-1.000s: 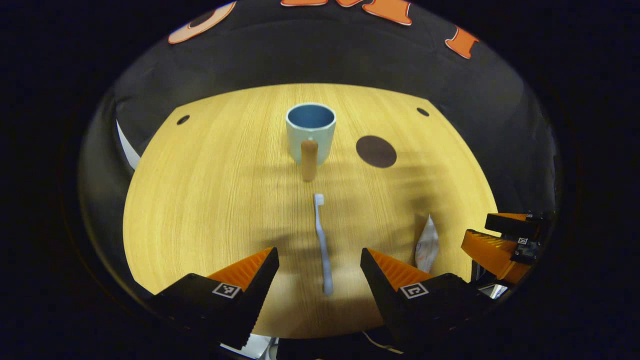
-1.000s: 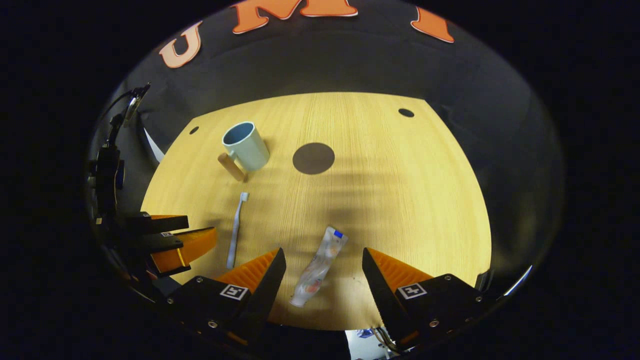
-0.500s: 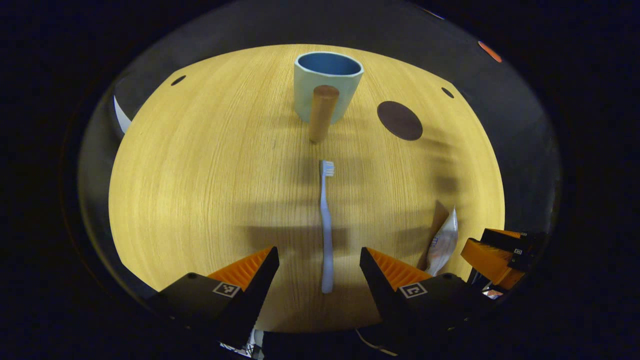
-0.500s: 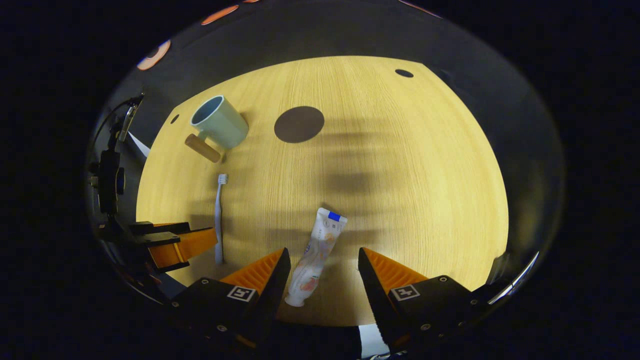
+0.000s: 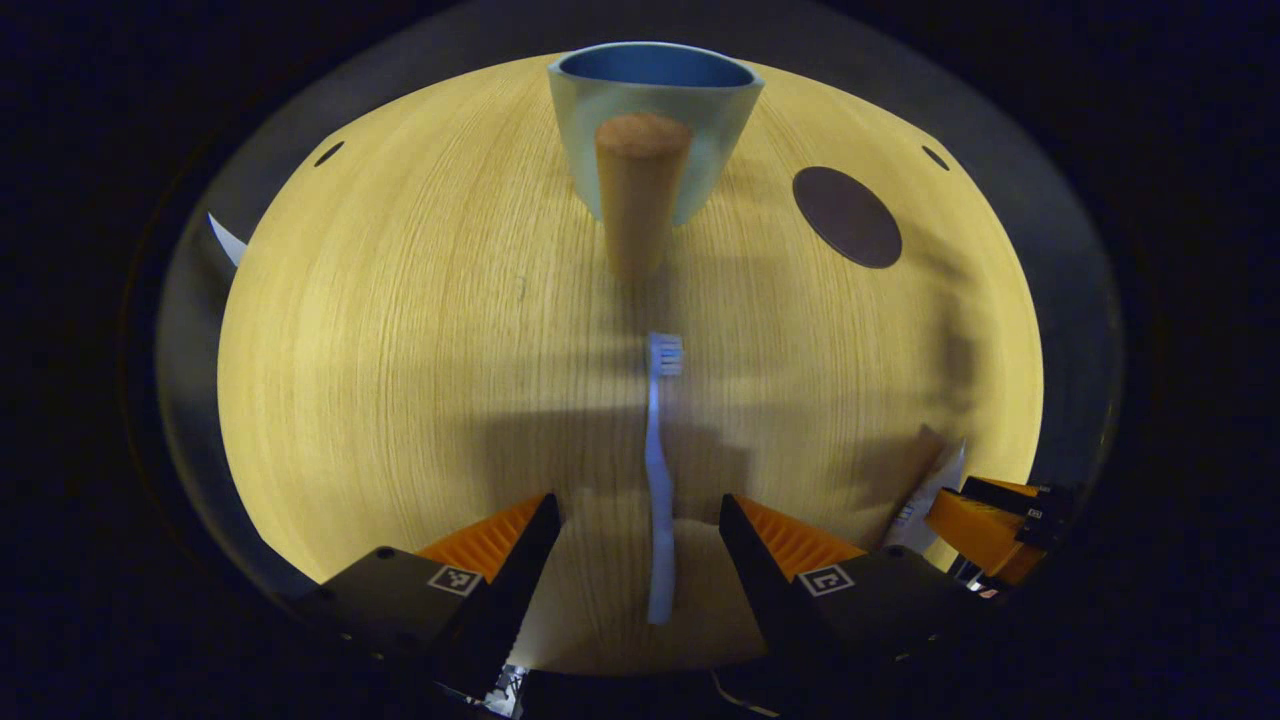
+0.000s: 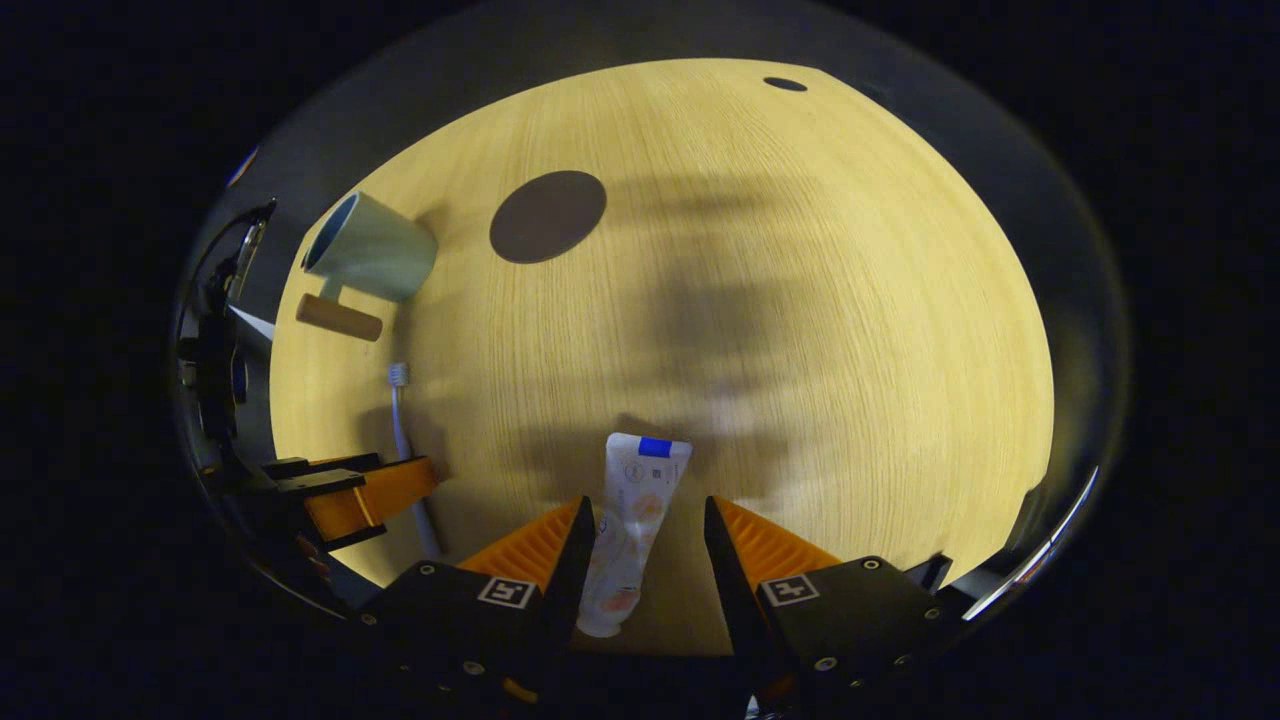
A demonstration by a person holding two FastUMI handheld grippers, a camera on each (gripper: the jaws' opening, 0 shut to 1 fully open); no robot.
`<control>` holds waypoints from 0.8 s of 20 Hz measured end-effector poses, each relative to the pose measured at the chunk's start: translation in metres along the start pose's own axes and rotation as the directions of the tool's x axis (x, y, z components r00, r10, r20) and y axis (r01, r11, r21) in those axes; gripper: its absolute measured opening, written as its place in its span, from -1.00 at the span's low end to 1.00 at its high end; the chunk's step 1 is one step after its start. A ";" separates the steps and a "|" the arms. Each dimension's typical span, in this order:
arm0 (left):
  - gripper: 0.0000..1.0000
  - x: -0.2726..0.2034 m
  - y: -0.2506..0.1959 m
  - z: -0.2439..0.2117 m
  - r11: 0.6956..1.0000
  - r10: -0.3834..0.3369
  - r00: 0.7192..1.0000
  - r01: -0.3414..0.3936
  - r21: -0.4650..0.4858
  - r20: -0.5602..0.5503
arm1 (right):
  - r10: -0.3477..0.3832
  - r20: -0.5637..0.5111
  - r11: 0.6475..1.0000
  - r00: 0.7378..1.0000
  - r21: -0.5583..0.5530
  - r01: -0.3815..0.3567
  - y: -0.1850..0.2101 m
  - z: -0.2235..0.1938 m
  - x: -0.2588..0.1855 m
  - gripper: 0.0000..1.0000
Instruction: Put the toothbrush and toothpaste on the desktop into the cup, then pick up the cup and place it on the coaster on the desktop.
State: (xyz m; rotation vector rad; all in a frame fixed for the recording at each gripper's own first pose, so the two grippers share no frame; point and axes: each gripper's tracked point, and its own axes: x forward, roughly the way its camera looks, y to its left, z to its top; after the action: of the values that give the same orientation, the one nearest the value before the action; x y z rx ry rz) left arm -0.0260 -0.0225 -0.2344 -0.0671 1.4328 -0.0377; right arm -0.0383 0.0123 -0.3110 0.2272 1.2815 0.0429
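Note:
A pale blue cup [image 5: 655,120] with a wooden handle [image 5: 638,200] stands upright at the far side of the wooden table. A light blue toothbrush [image 5: 658,470] lies flat, bristles toward the cup, its handle between the fingers of my open left gripper [image 5: 638,498]. In the right gripper view a white toothpaste tube [image 6: 632,520] lies between the fingers of my right gripper [image 6: 644,503], which stands open and close around it. The dark round coaster [image 5: 847,216] lies right of the cup. The cup [image 6: 370,260], coaster [image 6: 547,216], toothbrush [image 6: 402,420] and left gripper [image 6: 345,482] show at the left there.
The table top [image 5: 400,350] has small dark holes near its far corners [image 5: 328,153]. A white sheet [image 5: 225,240] pokes out beyond the left edge. The right gripper [image 5: 985,510] and the toothpaste tube [image 5: 925,495] sit at the lower right of the left gripper view.
Both grippers have come down and forward. The left now straddles the toothbrush handle. The right's fingers have narrowed around the toothpaste tube.

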 end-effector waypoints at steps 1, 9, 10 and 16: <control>0.91 -0.002 0.002 0.008 1.000 0.004 1.000 -0.004 0.002 -0.005 | -0.001 -0.017 1.000 1.000 0.009 0.001 0.000 -0.002 0.001 0.34; 0.15 -0.007 0.003 0.060 0.999 0.036 0.999 -0.037 -0.028 -0.041 | 0.004 -0.093 1.000 0.996 0.026 -0.002 0.005 -0.010 0.009 -0.15; 0.00 -0.006 0.003 0.066 0.999 0.036 0.999 -0.037 -0.038 -0.037 | 0.012 -0.097 0.999 0.995 0.036 -0.009 0.007 -0.011 0.010 -0.31; -0.83 -0.009 0.014 0.050 0.999 0.001 1.000 -0.001 -0.035 0.009 | 0.082 -0.104 0.992 0.991 0.109 -0.071 0.021 -0.013 0.018 -0.51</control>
State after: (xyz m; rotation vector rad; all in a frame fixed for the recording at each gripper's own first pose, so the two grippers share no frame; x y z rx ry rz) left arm 0.0225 -0.0066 -0.2192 -0.0951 1.4246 -0.0119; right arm -0.0436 0.0378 -0.3277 0.3684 1.3839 0.0542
